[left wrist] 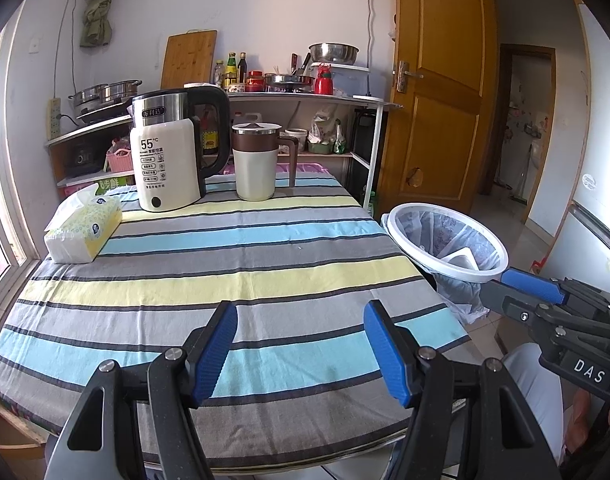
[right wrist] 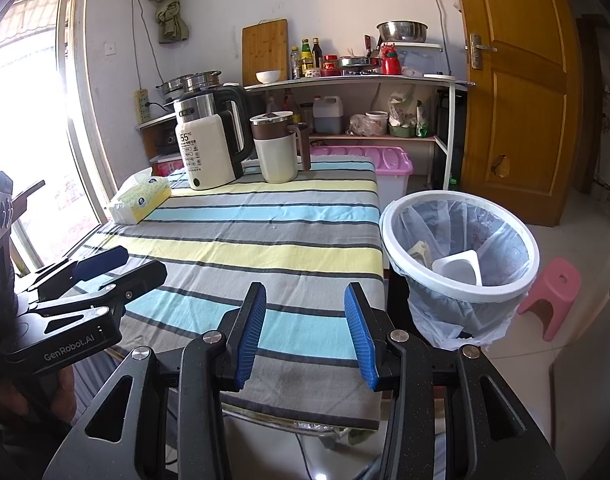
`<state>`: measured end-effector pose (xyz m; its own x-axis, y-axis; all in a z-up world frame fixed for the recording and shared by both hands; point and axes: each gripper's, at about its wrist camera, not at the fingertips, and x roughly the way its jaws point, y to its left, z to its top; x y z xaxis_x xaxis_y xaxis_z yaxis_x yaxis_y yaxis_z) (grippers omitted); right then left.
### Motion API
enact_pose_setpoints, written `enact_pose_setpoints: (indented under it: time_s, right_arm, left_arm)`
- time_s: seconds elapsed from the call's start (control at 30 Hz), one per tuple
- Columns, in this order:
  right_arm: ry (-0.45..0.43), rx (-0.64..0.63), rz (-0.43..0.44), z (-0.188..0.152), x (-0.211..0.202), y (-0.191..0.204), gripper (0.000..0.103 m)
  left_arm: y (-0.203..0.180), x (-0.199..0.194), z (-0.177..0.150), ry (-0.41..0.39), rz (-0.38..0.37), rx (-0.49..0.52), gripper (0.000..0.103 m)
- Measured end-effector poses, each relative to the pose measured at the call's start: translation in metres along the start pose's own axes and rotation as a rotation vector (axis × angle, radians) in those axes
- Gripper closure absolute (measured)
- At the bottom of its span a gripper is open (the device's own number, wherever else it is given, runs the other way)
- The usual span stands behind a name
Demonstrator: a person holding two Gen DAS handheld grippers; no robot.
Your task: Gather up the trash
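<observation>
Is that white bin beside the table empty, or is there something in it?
Not empty. The white bin, lined with a thin bag, holds a white cup-like container and a crumpled yellowish scrap.

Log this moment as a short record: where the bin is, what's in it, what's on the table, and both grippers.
bin: white trash bin with a plastic liner, beside the table's right edge
bin contents: white cup, crumpled wrapper
table: striped tablecloth; electric kettle, lidded mug, tissue pack
left gripper: jaws open, empty
right gripper: jaws open, empty
</observation>
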<state>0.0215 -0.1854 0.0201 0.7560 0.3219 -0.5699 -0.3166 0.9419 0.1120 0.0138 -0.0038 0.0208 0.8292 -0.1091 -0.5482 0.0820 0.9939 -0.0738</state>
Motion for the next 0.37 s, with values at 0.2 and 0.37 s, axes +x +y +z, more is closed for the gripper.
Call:
enact_pose_setpoints:
  time_s: [0.2, 0.37]
  right_arm:
    - [0.002, -0.001, -0.001, 0.0003, -0.0003, -0.0006, 0.061]
    - [0.001, 0.0, -0.003, 0.0003, -0.0008, -0.0004, 0.061]
  left_arm:
    - [-0.0014, -0.0001, -0.0009, -0.006, 0.007, 0.0, 0.037]
    - [-0.0014, -0.0002, -0.0011, -0.008, 0.009, 0.0, 0.037]
